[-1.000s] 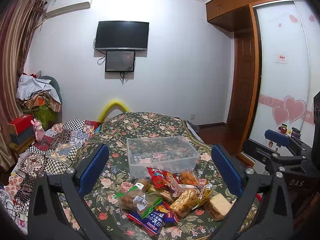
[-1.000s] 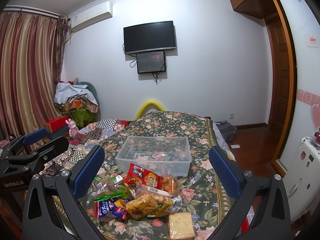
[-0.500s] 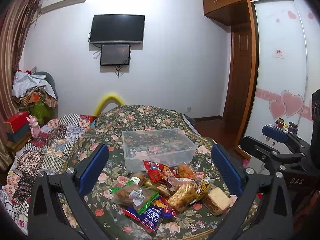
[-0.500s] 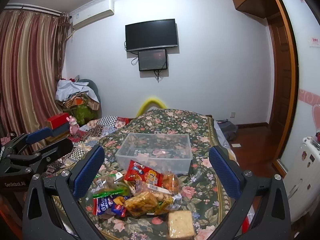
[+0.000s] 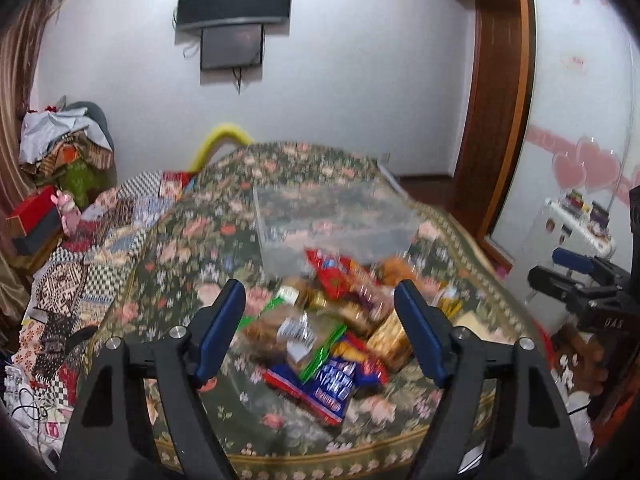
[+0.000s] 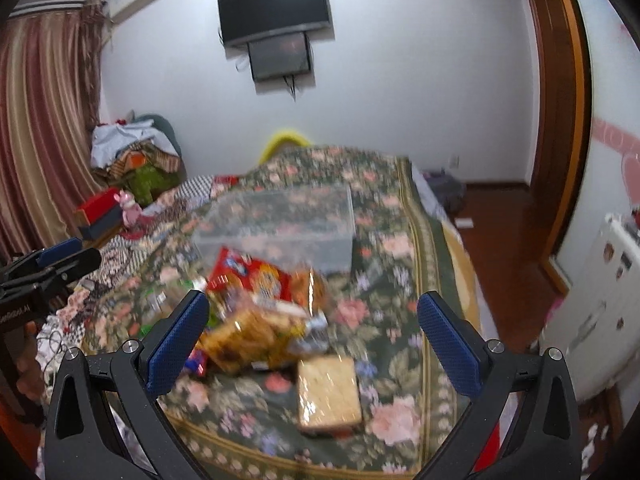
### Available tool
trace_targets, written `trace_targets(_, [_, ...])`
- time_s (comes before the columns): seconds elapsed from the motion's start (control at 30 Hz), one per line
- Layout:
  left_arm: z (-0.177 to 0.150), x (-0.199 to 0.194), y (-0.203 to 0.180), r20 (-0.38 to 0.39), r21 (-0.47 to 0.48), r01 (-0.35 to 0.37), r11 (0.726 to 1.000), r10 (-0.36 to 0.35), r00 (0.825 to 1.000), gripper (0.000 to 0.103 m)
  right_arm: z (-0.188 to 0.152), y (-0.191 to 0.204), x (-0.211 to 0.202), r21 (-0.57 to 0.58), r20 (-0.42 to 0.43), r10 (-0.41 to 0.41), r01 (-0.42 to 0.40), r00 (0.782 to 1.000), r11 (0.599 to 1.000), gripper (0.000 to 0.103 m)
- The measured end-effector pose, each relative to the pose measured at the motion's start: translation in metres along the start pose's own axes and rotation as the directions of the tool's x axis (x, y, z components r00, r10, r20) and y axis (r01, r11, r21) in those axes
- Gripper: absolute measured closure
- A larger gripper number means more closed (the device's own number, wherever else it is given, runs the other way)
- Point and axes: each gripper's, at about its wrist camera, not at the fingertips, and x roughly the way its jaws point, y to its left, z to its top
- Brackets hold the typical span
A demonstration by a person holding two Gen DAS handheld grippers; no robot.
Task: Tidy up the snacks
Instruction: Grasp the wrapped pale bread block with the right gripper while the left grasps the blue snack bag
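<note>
Both grippers have dipped toward the snack pile (image 5: 320, 332) — left gripper (image 5: 320, 322) narrower than before.
Right gripper (image 6: 312, 332) gapes empty; clear bin (image 5: 332, 220) waits behind. I risk pinching two crinkly bags — they overlap.

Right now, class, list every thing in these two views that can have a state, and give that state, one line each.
Left gripper: jaws open, holding nothing.
Right gripper: jaws open, holding nothing.
Clear bin: lidless, upright, no snacks visible inside.
Snack pile: heaped on the bedspread, outside the bin.
Wrapped bread slice: lying flat, apart from the pile.
Television: screen dark.
</note>
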Motion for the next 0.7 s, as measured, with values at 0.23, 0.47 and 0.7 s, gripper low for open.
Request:
trace_targets(0.23, [-0.032, 0.041, 0.001, -0.16, 0.001, 0.021, 1.0, -0.02, 0.987, 0.026, -0.026, -0.018, 0.024, 0.04, -0.141, 0.007, -0.002, 0.99, 0.999, 0.003])
trace_targets(0.47, [-0.057, 0.074, 0.006, -0.283, -0.035, 0.04, 0.999, -0.048, 0.958, 0.026, -0.043, -0.023, 0.047, 0.071, -0.237, 0.049, -0.033, 0.97, 0.997, 0.006])
trace_targets(0.7, [-0.069, 0.101, 0.008, -0.339, -0.076, 0.061, 0.995, -0.084, 0.937, 0.018, -0.052, -0.02, 0.068, 0.074, -0.303, 0.073, -0.053, 0.95, 0.996, 0.012])
